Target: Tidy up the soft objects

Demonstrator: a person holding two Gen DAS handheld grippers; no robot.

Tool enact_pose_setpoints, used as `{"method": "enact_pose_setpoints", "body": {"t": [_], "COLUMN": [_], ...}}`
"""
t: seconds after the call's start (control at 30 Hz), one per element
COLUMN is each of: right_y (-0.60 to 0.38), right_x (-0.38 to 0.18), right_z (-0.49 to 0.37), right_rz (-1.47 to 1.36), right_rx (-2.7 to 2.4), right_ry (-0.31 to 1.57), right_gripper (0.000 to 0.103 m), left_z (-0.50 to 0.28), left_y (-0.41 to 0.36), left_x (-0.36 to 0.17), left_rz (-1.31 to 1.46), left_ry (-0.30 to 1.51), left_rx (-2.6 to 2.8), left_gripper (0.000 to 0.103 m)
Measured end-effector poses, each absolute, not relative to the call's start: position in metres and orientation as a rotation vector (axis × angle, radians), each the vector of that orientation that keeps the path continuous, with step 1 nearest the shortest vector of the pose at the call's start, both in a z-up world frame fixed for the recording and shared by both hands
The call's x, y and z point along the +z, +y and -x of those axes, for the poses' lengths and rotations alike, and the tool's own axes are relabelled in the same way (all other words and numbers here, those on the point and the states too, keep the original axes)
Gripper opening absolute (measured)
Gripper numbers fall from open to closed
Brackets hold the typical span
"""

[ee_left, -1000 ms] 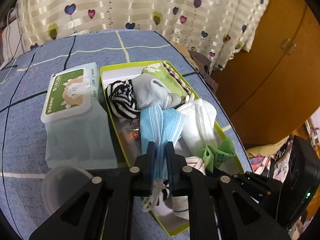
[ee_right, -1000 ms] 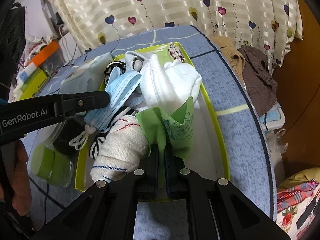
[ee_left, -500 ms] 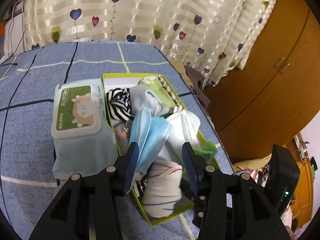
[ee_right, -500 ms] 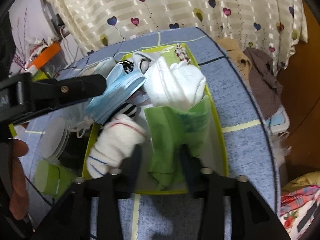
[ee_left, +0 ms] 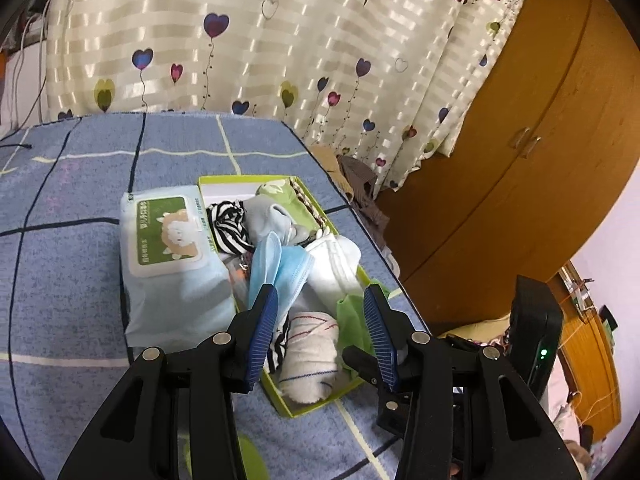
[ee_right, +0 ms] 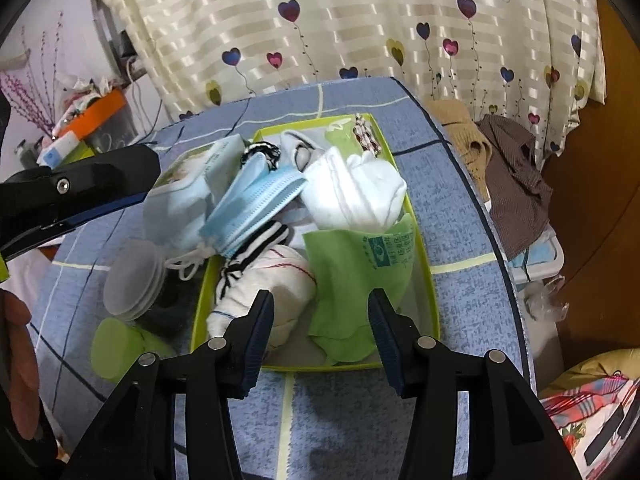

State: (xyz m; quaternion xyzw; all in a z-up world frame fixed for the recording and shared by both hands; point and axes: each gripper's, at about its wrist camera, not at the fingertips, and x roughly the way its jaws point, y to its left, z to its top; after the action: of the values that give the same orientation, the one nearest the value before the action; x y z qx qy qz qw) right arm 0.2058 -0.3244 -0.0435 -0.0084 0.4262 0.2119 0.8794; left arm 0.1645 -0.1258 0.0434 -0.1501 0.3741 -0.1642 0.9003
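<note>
A lime-green box (ee_left: 362, 274) (ee_right: 424, 268) on the blue bedspread holds soft things: a blue face mask (ee_left: 280, 272) (ee_right: 256, 204), a white sock (ee_left: 334, 264) (ee_right: 356, 192), a green cloth (ee_right: 352, 276) (ee_left: 354, 314), a rolled white sock with red and blue stripes (ee_left: 310, 354) (ee_right: 268, 284), a zebra-striped cloth (ee_left: 228, 224) and a grey sock (ee_left: 266, 218). My left gripper (ee_left: 320, 332) is open and empty above the box's near end. My right gripper (ee_right: 320, 336) is open and empty above the green cloth's near edge.
A pack of wet wipes (ee_left: 172, 256) (ee_right: 184, 188) lies against the box's left side. A round grey lid (ee_right: 132, 278) and a green cup (ee_right: 116, 348) stand left of the box. Clothes (ee_right: 512, 172) hang off the bed's right edge. A wooden wardrobe (ee_left: 520, 152) stands to the right.
Both grippers have opened and pulled back. The left one let go of the blue mask and the right one let go of the green cloth; both now lie in the box.
</note>
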Motion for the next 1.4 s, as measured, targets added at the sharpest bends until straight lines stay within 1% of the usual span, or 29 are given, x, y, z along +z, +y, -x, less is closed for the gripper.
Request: {"method": "enact_pose_setpoints", "body": {"t": [0.1, 0.23, 0.37, 0.63, 0.9, 0.93, 0.97, 1.0, 1.03, 1.13, 1.23, 1.3, 1.37, 1.4], "right_y": [-0.321, -0.318, -0.314, -0.310, -0.314, -0.312, -0.310, -0.308, -0.305, -0.287, -0.265, -0.253, -0.244, -0.244], "right_x": [-0.037, -0.029, -0.025, -0.034, -0.036, -0.036, -0.036, -0.036, -0.036, -0.027, -0.023, -0.028, -0.037, -0.042], "right_z": [-0.198, -0.187, -0.170, -0.148, -0.166, -0.169, -0.174, -0.182, -0.187, -0.203, -0.223, -0.235, -0.244, -0.248], "right_rz": [0.032, 0.041, 0.051, 0.057, 0.005, 0.003, -0.004, -0.013, -0.016, 0.010, 0.035, 0.059, 0.104, 0.121], "right_rx": [0.442, 0.432, 0.426, 0.423, 0.431, 0.433, 0.438, 0.443, 0.445, 0.478, 0.530, 0.546, 0.537, 0.524], "right_ry": [0.873, 0.850, 0.835, 0.849, 0.840, 0.839, 0.837, 0.841, 0.845, 0.815, 0.803, 0.822, 0.853, 0.870], "right_gripper": [0.049, 0.055, 0.057, 0.057, 0.057, 0.055, 0.047, 0.044, 0.042, 0.041, 0.038, 0.032, 0.023, 0.021], "left_z": [-0.156, -0.142, -0.129, -0.106, -0.115, -0.117, -0.118, -0.120, -0.121, -0.126, -0.130, -0.133, -0.138, -0.139], "left_y": [-0.120, -0.115, -0.108, -0.096, -0.089, -0.088, -0.088, -0.087, -0.085, -0.080, -0.076, -0.073, -0.071, -0.071], "left_x": [0.047, 0.051, 0.053, 0.050, 0.042, 0.042, 0.043, 0.042, 0.042, 0.040, 0.038, 0.036, 0.034, 0.033], "left_rz": [0.311, 0.284, 0.275, 0.258, 0.259, 0.258, 0.258, 0.260, 0.262, 0.271, 0.280, 0.282, 0.282, 0.281], "left_ry": [0.757, 0.740, 0.732, 0.726, 0.757, 0.755, 0.752, 0.751, 0.750, 0.753, 0.760, 0.767, 0.776, 0.780], "left_rx": [-0.333, -0.318, -0.301, -0.285, -0.263, -0.263, -0.259, -0.256, -0.255, -0.238, -0.228, -0.216, -0.206, -0.203], "left_gripper": [0.046, 0.046, 0.046, 0.046, 0.046, 0.046, 0.046, 0.046, 0.046, 0.046, 0.046, 0.046, 0.046, 0.046]}}
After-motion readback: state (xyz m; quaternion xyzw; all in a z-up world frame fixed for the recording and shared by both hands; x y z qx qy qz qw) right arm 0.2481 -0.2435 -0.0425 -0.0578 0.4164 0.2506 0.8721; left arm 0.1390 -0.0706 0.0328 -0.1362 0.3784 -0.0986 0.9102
